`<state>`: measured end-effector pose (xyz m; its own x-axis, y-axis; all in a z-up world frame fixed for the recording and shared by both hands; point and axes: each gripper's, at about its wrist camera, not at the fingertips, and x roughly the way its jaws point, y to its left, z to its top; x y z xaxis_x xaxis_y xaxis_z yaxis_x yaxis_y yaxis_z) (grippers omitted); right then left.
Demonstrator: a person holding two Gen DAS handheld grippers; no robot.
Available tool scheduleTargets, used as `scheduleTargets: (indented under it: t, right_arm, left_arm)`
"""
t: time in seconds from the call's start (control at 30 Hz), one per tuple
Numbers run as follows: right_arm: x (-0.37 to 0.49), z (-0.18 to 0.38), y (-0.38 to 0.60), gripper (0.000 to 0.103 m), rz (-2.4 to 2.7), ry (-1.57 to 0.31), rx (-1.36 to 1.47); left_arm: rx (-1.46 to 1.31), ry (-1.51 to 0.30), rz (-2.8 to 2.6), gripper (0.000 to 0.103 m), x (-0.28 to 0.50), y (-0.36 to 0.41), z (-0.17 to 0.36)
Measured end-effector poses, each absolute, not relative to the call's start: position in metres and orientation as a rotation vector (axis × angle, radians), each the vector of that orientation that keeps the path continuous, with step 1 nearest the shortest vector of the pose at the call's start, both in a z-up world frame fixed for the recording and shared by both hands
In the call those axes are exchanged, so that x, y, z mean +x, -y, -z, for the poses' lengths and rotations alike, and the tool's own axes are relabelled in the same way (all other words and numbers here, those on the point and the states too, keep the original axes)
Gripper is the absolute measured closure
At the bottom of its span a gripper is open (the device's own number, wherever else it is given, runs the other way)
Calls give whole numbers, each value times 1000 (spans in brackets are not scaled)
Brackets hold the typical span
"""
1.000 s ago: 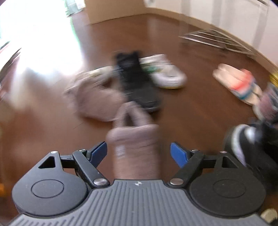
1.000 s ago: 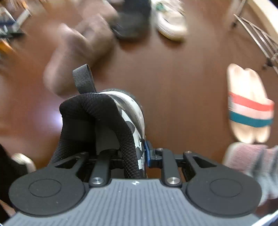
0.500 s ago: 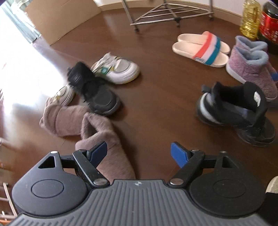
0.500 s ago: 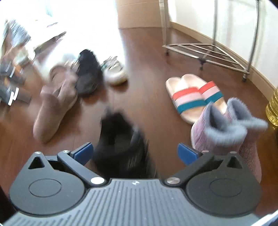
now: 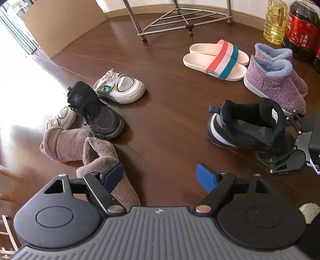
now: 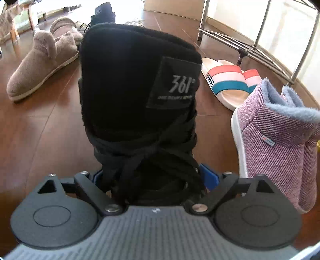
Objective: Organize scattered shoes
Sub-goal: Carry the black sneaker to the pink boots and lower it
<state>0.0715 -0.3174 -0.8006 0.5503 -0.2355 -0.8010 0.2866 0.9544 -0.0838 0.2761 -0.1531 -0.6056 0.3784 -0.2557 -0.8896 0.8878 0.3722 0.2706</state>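
1. Underfoot, a dark brown wood floor (image 5: pixel 170 124) fills both views; a pale wall and baseboard run along the far side, with bright glare far left.
2. A metal rack (image 5: pixel 180 18) stands far ahead of the left gripper (image 5: pixel 160 176), a cardboard sheet (image 5: pixel 60 26) leans far left, and bottles (image 5: pixel 300 24) stand far right.
3. The left gripper is spread wide and holds nothing; its left finger overlaps a brown slipper (image 5: pixel 108 172) just below it.
4. The right gripper (image 6: pixel 154 176) has its blue pads against both sides of the black sneaker (image 6: pixel 140 90); whether they press on it cannot be told.
5. The sneaker stands on the floor ahead-right of the left gripper, long axis roughly left to right there, heel loop left and toe end toward the right gripper.
6. Seen from the right wrist, its tongue rises upright directly ahead.
7. Purple boots (image 5: pixel 276 80) sit just beyond the sneaker; striped slides (image 5: pixel 216 58) lie farther ahead.
8. A second black sneaker (image 5: pixel 96 112) and a white sneaker (image 5: pixel 120 88) lie ahead-left.
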Motion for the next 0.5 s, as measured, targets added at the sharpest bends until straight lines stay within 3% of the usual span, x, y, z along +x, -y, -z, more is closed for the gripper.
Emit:
scheduleTargets:
  t: [0.5]
  right_arm:
    - [58,798,357,20,350,-972,16]
  left_arm:
    - [894,-833,904,20,265,158,600]
